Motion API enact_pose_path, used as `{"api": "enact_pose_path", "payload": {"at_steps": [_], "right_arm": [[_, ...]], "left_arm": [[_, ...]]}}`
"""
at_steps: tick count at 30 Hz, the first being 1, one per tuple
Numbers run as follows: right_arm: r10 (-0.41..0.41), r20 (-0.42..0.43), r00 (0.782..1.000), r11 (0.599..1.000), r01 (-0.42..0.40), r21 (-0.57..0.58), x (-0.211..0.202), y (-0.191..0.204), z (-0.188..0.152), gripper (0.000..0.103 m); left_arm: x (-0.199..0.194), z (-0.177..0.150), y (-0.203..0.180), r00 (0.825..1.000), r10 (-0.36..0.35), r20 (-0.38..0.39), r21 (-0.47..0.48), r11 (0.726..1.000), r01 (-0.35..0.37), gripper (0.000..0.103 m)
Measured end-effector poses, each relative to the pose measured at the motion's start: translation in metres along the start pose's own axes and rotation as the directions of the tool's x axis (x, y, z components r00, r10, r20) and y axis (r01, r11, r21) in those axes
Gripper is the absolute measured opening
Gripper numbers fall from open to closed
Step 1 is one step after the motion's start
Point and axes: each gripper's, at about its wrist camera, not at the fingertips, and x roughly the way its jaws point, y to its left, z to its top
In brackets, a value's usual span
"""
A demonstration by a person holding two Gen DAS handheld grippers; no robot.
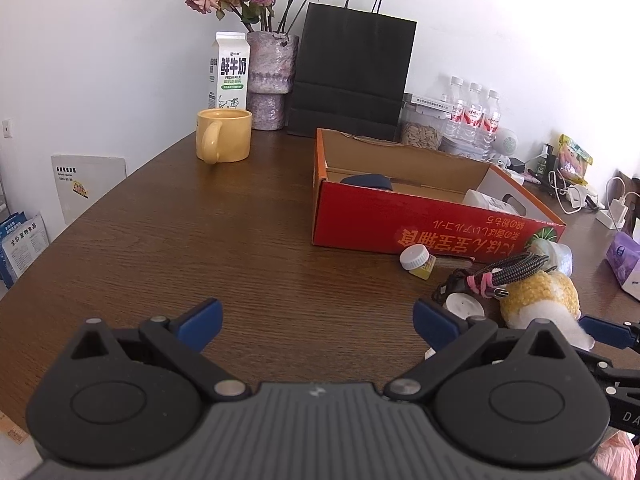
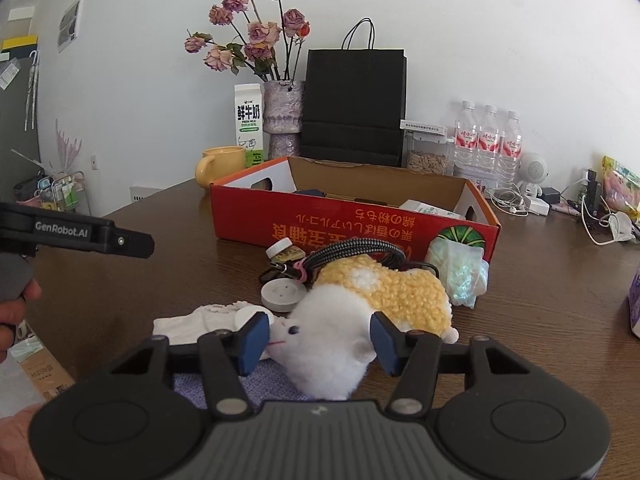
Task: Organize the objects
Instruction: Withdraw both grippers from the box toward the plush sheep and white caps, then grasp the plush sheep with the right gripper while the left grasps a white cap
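Note:
A white and yellow plush toy [image 2: 360,312] lies on the brown table in front of an open red cardboard box [image 2: 352,224]. My right gripper [image 2: 320,340] is open, its blue pads on either side of the toy's white head, not squeezing it. My left gripper [image 1: 318,320] is open and empty over bare table, left of the toy [image 1: 540,300]. Beside the toy lie a coiled braided cable [image 2: 352,252], a small white-capped jar [image 2: 282,250], a white disc [image 2: 280,296], a white cloth [image 2: 200,322] and a crumpled plastic bag [image 2: 460,268]. The box [image 1: 400,224] holds a dark object and a white packet.
At the back stand a yellow mug [image 1: 222,140], a milk carton [image 1: 228,72], a vase of dried roses [image 1: 270,80], a black paper bag [image 1: 352,76], a seed jar and water bottles [image 1: 474,116]. Chargers and cables clutter the right edge [image 2: 600,216].

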Motion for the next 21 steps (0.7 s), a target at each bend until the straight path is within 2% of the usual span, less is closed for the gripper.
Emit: {"api": "enact_pose_path", "payload": {"at_steps": [2,4,7,12,17,21], "right_arm": [[-0.004,0.002,1.0,1.0,0.004,0.026,-0.002,-0.004,0.0,0.068],[-0.008,0.009,1.0,0.999,0.007,0.048,-0.004,-0.007,0.001,0.073],[-0.023,0.003,1.0,0.996,0.022,0.088,-0.003,-0.011,0.005,0.074],[-0.012,-0.07,0.997,0.979,0.027,0.204,0.016,-0.016,0.009,0.072],[0.003,-0.095,0.995,0.936,0.031,0.352,0.03,-0.025,0.011,0.073],[0.023,-0.111,0.994,0.884,0.031,0.466,0.039,-0.038,0.011,0.074]], "left_arm": [[0.0,-0.001,-0.005,1.0,-0.01,-0.003,0.009,1.0,0.01,0.103],[0.0,-0.001,-0.009,1.0,-0.018,-0.005,0.017,1.0,0.018,0.103],[0.001,-0.002,-0.013,1.0,-0.028,-0.009,0.026,0.999,0.029,0.103],[0.005,-0.005,-0.016,0.999,-0.035,-0.024,0.032,0.999,0.035,0.103],[0.005,-0.009,-0.013,0.999,-0.032,-0.035,0.028,0.999,0.033,0.103],[0.004,-0.012,-0.013,0.998,-0.036,-0.041,0.031,0.999,0.038,0.103]]}}
